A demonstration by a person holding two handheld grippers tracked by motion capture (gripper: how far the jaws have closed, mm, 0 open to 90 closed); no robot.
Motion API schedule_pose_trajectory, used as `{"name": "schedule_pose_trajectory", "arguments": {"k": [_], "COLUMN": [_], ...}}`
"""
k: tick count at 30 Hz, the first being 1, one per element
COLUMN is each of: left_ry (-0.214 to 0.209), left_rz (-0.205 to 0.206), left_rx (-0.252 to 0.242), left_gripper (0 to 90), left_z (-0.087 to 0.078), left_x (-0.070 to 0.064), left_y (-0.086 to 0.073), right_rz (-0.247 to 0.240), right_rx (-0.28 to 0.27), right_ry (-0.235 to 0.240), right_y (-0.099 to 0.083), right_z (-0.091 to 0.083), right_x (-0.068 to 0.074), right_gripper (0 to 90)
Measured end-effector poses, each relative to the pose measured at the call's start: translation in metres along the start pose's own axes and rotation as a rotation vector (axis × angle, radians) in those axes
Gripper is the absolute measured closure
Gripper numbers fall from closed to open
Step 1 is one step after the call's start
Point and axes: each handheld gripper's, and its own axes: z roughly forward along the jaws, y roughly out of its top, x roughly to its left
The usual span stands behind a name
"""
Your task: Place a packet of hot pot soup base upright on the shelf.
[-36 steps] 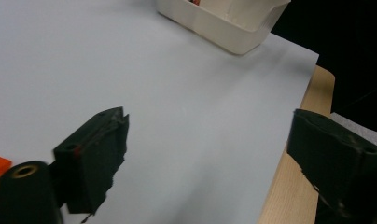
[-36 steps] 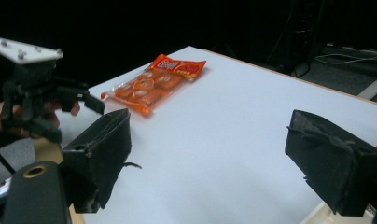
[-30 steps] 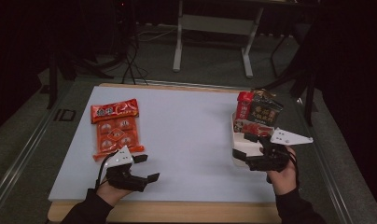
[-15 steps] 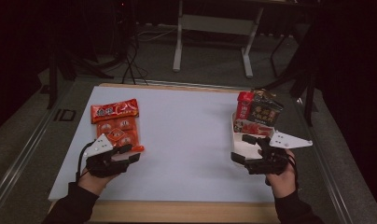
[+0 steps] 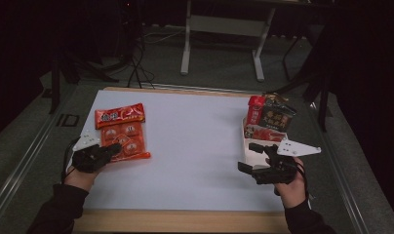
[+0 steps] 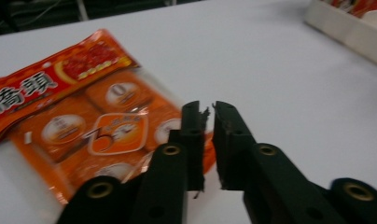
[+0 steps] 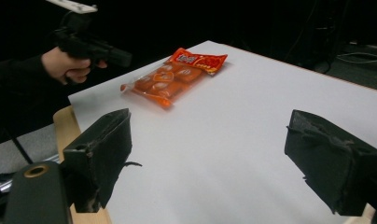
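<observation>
The orange snack packet (image 5: 122, 136) lay flat on the white desk (image 5: 195, 146), near its left edge, with the red printed header at the far end and the clear window showing individually wrapped pieces toward the person. In the left gripper view the same packet (image 6: 84, 121) sat directly behind the jaws, its near corner reaching just behind the left jaw.

The left gripper (image 5: 107, 152) was held low at the near left corner of the packet, in the person's left hand (image 5: 83, 168). In its own view, the left gripper (image 6: 210, 135) had its jaws nearly together, with only a narrow slit between the pads and nothing visibly caught in it. Whether the tips touched the packet could not be told.

The right gripper (image 5: 251, 158) was on the right side of the desk, well apart from the packet, just in front of the white tray (image 5: 251, 151). The tray stood at the right edge of the desk and carried a red box (image 5: 256, 111) and a dark packet (image 5: 278, 116) at its far end. In its own view, the right gripper (image 7: 210, 154) had its jaws wide apart, holding nothing, with bare desk between them and the packet (image 7: 172, 77) beyond.
</observation>
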Motion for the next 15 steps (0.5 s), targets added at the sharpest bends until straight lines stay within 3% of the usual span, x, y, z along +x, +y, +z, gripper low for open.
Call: {"name": "schedule_pose_trajectory", "arguments": {"k": [2,3,5,8,9,12,15], "left_ry": [0.017,0.041,0.055,0.108,0.108,0.127,0.151], "left_rz": [-0.005,-0.012,-0.020,-0.037,-0.037,-0.085,-0.101], "left_rx": [0.007,0.025,0.030,0.042,0.042,0.044,0.045], "left_gripper": [88.3,89.0,89.6,89.6,89.6,89.6,89.6], "left_z": [0.001,0.005,0.006,0.013,0.013,0.021,0.028], "left_x": [0.004,0.014,0.018,0.035,0.035,0.053,0.066], "left_y": [0.000,0.000,0.001,0.002,0.002,0.001,-0.002], "right_rz": [-0.004,-0.005,-0.007,-0.003,-0.003,-0.003,-0.003], "right_rx": [0.000,-0.003,-0.003,0.000,0.000,0.005,0.006], "right_ry": [0.004,0.009,0.011,0.012,0.012,0.011,0.013], "right_y": [0.000,0.001,0.001,0.000,0.000,-0.001,-0.002], "right_z": [0.001,0.001,0.001,0.002,0.002,0.002,0.002], "right_x": [0.002,0.002,0.003,0.002,0.002,0.002,0.003], "right_gripper": [14.5,14.5,14.5,14.5,14.5,14.5,14.5]}}
